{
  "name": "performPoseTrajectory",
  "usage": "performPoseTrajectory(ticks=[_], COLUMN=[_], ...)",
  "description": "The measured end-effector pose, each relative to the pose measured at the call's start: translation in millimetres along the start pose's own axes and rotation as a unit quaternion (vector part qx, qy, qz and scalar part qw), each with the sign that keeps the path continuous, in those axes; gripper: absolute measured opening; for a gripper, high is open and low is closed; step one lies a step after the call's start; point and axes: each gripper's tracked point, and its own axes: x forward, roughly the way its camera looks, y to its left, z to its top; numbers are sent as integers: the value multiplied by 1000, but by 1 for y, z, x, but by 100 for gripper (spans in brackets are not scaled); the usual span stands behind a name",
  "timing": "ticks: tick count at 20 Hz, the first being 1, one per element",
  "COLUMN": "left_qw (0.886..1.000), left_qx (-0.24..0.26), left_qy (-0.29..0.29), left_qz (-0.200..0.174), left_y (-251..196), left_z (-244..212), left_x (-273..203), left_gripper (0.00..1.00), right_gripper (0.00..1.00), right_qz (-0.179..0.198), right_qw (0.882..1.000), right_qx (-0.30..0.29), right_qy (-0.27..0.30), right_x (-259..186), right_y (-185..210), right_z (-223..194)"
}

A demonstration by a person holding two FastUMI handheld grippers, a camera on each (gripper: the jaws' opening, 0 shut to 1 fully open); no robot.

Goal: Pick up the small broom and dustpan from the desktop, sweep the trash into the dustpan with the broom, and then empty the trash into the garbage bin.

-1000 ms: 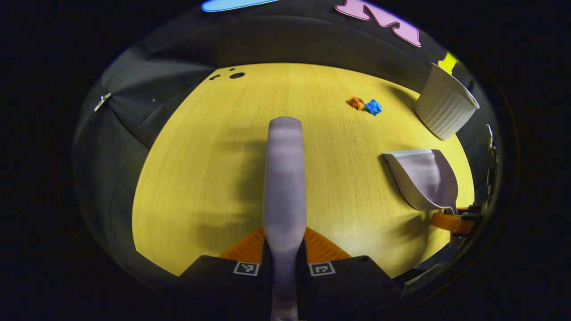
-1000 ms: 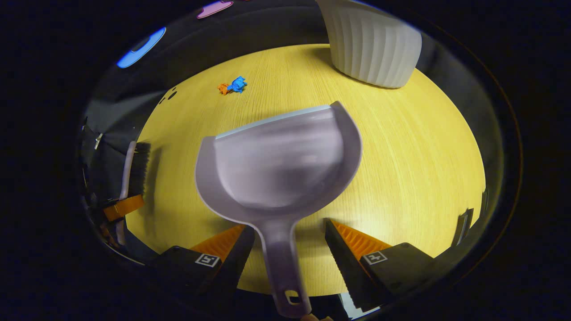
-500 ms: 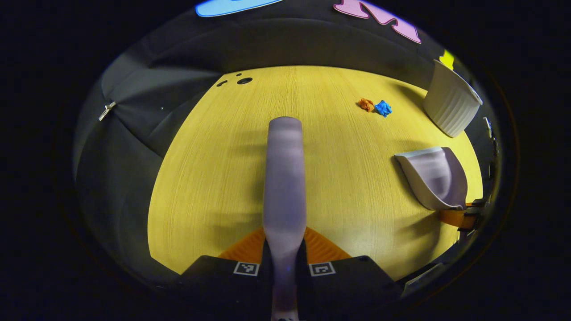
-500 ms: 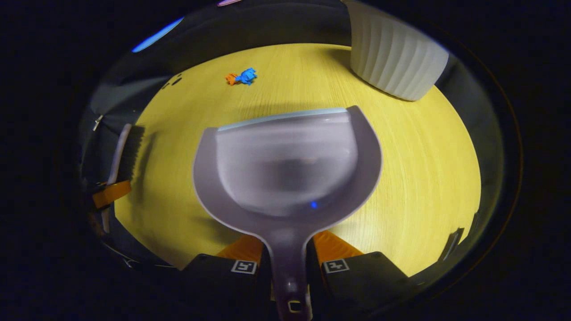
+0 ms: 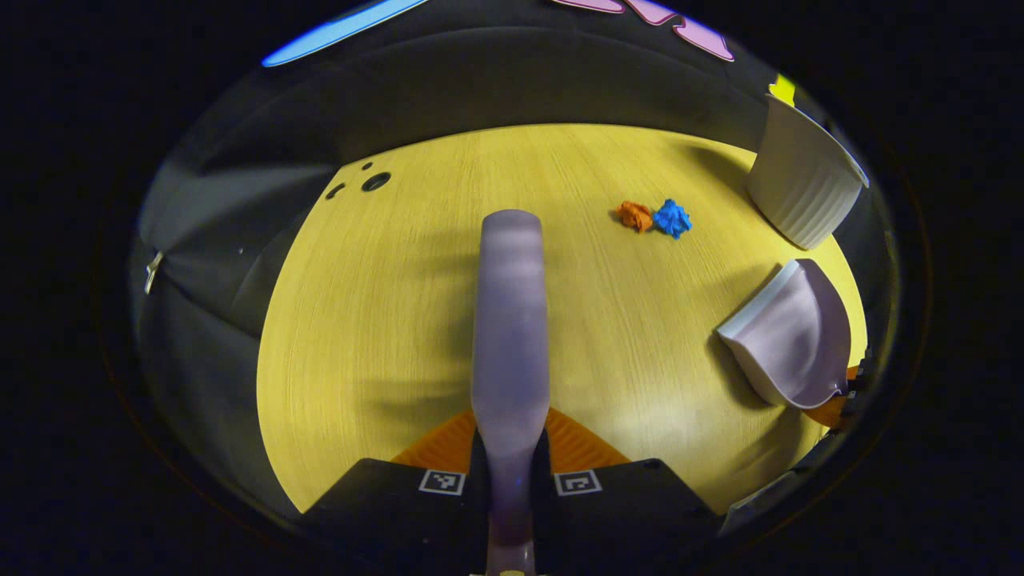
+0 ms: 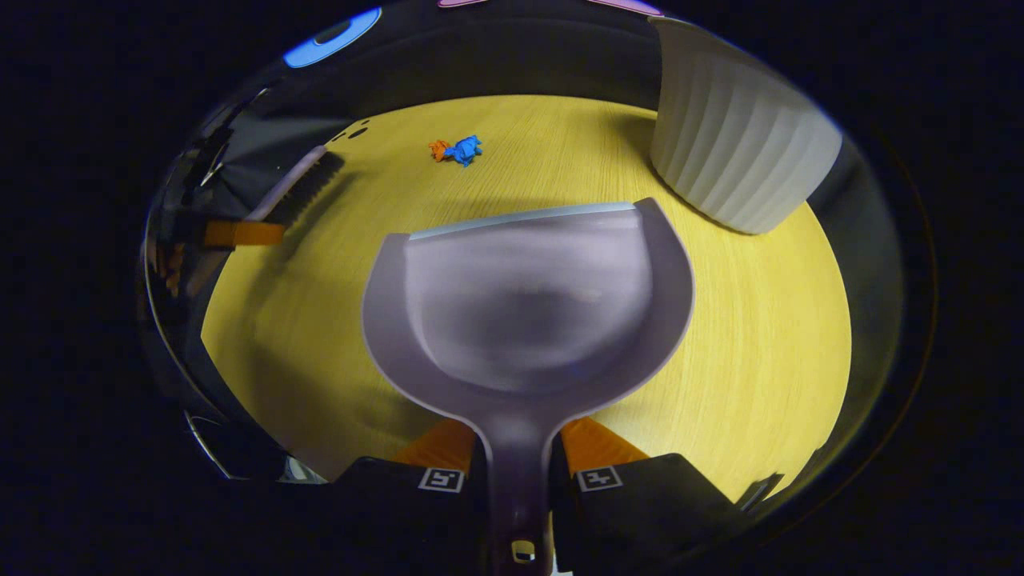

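**Broom and dustpan in hand, trash waiting ahead**

Yellow wood-grain desktop [image 5: 384, 320] is filling the middle of both views, with black cloth hanging behind it. The left gripper [image 5: 510, 460] is pinching the handle of the broom [image 5: 510, 320], its two fingers pressed against the handle from either side; the broom's long axis is running straight toward 12 o'clock in the left gripper view. The right gripper [image 6: 518, 464] is clamping the handle of the dustpan [image 6: 524, 304] in the same way, with the pan's open lip facing 12 o'clock in the right gripper view.

Two bits of trash, an orange scrap [image 5: 635, 215] and a blue scrap [image 5: 672, 218], are lying touching each other on the desk. From the broom tip they are sitting at about 1 o'clock, near it. From the dustpan lip they are lying at about 11 o'clock, farther off. The garbage bin [image 6: 740, 152], white and ribbed, is standing at 1 o'clock of the dustpan, beside the trash.

The pick-up step is looking done, and sweeping is likely next: the broom is seeming the nearer tool, so it would need to get behind the scraps while the pan lip comes up opposite.
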Motion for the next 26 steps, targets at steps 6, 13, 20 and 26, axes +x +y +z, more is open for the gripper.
performPoseTrajectory(ticks=[6,13,20,26], left_qw=[987,942,886,889], left_qx=[157,330,435,388], left_qy=[-17,-23,18,71], left_qz=[9,-55,-160,-232], left_y=[-14,-80,-147,-196], left_z=[94,126,83,23], left_x=[59,92,65,18], left_gripper=[26,27,24,27], right_gripper=[36,36,36,36], right_qz=[36,57,63,66], right_qw=[999,997,995,995], right_qx=[-11,-44,-59,-62], right_qy=[16,37,45,44], right_x=[1,2,4,6], right_y=[-18,-15,-21,-20], right_z=[4,-11,-10,-10])
